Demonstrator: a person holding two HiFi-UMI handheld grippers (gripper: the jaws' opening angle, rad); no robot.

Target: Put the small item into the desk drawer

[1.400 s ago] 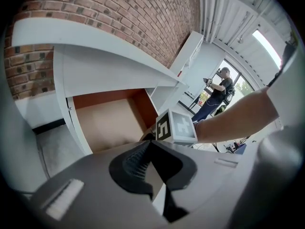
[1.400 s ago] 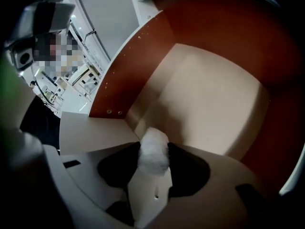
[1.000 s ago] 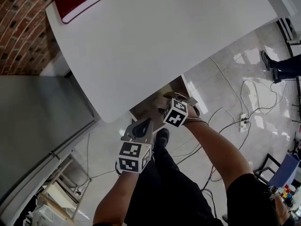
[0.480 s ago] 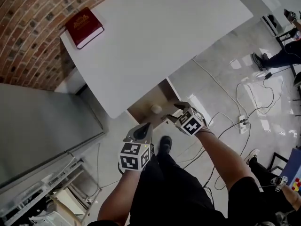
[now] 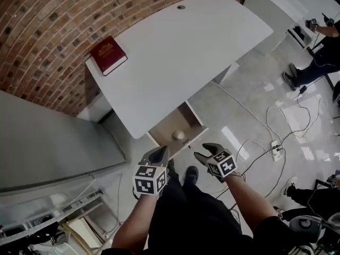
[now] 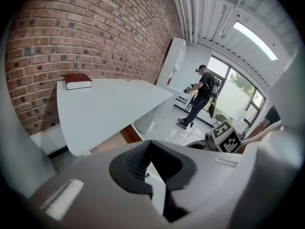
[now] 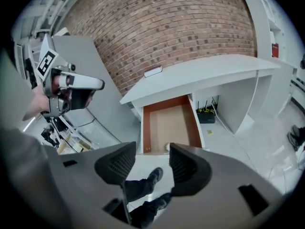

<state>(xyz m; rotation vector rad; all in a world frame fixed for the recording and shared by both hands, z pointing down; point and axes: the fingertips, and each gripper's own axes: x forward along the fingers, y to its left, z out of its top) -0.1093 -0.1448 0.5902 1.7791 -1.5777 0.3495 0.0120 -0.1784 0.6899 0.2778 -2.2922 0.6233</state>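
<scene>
A small pale round item [image 5: 179, 135] lies near the front of the open desk drawer [image 5: 171, 124], which sticks out from under the white desk [image 5: 180, 52]. My right gripper [image 5: 205, 152] hovers just in front of the drawer, open and empty. In the right gripper view the drawer [image 7: 169, 123] shows between the spread jaws of my right gripper [image 7: 152, 162], and its right jaw half hides the item [image 7: 167, 147]. My left gripper [image 5: 159, 154] hangs shut at the drawer's near left corner; in its own view its tips [image 6: 150, 143] meet with nothing between them.
A red book [image 5: 108, 54] lies on the desk's far left corner by the brick wall [image 5: 53, 20]. A grey panel [image 5: 48, 142] stands to the left. Cables and a power strip [image 5: 275, 138] lie on the tiled floor at right. A person [image 6: 202, 97] stands far off.
My right gripper has pulled back from over the drawer toward me, and the small item now shows lying inside. The head view has drawn back; the left gripper stays shut.
</scene>
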